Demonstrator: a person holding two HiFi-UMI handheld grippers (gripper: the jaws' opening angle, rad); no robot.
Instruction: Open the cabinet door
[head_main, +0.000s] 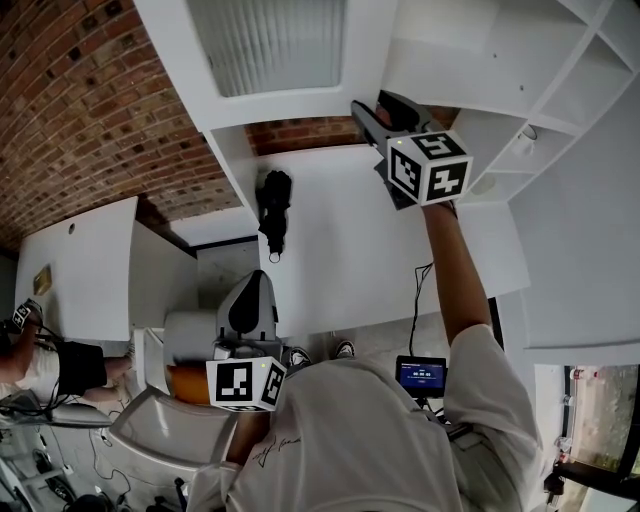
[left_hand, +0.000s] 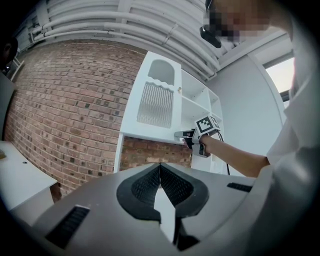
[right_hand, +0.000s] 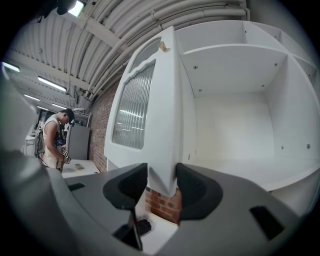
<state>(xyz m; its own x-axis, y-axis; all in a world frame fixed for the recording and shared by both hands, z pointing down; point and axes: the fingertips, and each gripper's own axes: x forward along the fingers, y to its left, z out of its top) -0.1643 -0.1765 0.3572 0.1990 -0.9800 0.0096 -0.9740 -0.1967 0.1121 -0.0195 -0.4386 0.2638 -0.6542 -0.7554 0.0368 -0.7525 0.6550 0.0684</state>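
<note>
The white cabinet door (right_hand: 145, 100), with a ribbed glass pane, stands ajar, so the empty shelf compartment (right_hand: 235, 115) shows to its right. My right gripper (right_hand: 162, 182) has the door's lower edge between its jaws, and both pads touch it. In the head view the right gripper (head_main: 365, 110) reaches up to the door (head_main: 270, 45). My left gripper (left_hand: 160, 167) is held low and away from the cabinet, its jaws shut on nothing. From there I see the door (left_hand: 156, 102) and the right gripper (left_hand: 187, 135) at its lower corner.
A black object (head_main: 274, 210) lies on the white counter (head_main: 340, 250) under the cabinet. A brick wall (head_main: 90, 90) runs behind it. A white table (head_main: 75, 270) stands to the left, with a person (right_hand: 55, 137) beside it. A small screen (head_main: 421, 375) sits low by my right arm.
</note>
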